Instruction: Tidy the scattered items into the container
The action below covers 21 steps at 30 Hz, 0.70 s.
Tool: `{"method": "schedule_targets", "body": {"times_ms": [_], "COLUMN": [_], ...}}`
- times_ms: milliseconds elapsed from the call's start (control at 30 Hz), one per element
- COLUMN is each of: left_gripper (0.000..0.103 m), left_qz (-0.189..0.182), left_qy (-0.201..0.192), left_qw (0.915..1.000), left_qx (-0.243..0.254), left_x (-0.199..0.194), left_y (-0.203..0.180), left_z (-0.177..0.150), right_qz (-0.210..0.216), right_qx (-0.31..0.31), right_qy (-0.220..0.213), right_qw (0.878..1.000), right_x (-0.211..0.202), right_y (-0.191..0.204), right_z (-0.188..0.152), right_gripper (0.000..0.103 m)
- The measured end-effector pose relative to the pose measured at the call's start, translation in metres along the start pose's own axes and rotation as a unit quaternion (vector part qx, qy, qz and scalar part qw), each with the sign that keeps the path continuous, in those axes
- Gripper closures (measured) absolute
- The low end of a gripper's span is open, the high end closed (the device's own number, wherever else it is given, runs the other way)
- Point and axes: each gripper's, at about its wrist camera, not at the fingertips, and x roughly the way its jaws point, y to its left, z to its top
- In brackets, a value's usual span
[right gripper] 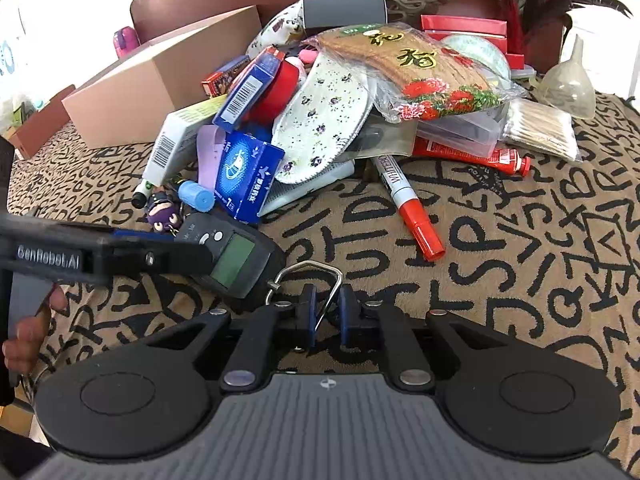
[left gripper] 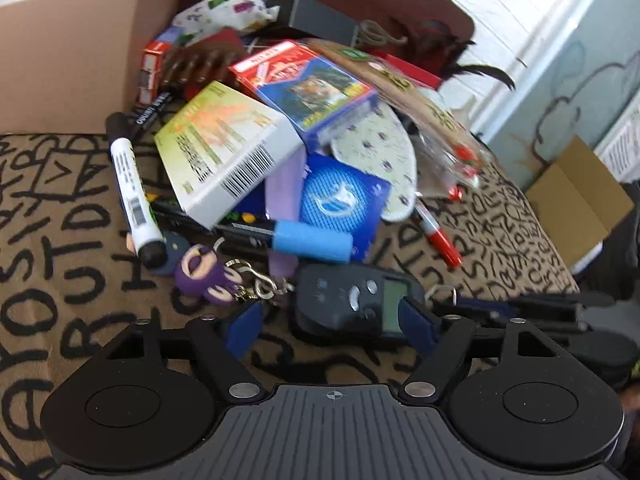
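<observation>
A black handheld digital scale (left gripper: 352, 304) (right gripper: 230, 254) with a grey screen lies on the patterned cloth at the front of a pile of items. My left gripper (left gripper: 334, 326) is open, its blue fingers on either side of the scale. The scale's metal hanging loop (right gripper: 316, 286) sits between the fingers of my right gripper (right gripper: 326, 312), which is nearly shut around it. The left gripper also shows in the right wrist view (right gripper: 120, 252), reaching in from the left. The cardboard box (left gripper: 76, 48) (right gripper: 160, 76) stands behind the pile on the left.
The pile holds a purple keychain figure (left gripper: 204, 272), black marker (left gripper: 132, 196), blue-capped pen (left gripper: 304, 240), red marker (right gripper: 412, 208), blue packet (right gripper: 246, 172), white carton (left gripper: 228, 148), flowered insoles (right gripper: 324, 120), red tube (right gripper: 472, 156), cotton swabs (right gripper: 540, 128) and a funnel (right gripper: 572, 84).
</observation>
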Motion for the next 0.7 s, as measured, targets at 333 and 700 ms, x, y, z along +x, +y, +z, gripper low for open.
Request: {"method": "schedule_targets", "body": {"times_ms": [333,700], "left_gripper": [0.030,0.033], "left_qz": [-0.020,-0.030], "left_qy": [0.021,0.020], "left_qw": [0.9996,0.9992], "left_qx": [0.004,-0.015], "left_x": [0.009,0.009], "left_y": [0.000,0.004], "left_z": [0.004,0.001], "right_qz": [0.005,-0.011], "right_qx": [0.016,-0.001], "right_qy": [0.002,0.002], "right_qw": [1.000,1.000], "right_x": [0.005,0.003], "right_y": [-0.003,-0.002], "right_z": [-0.002,-0.005], "right_gripper": [0.077,0.087]}}
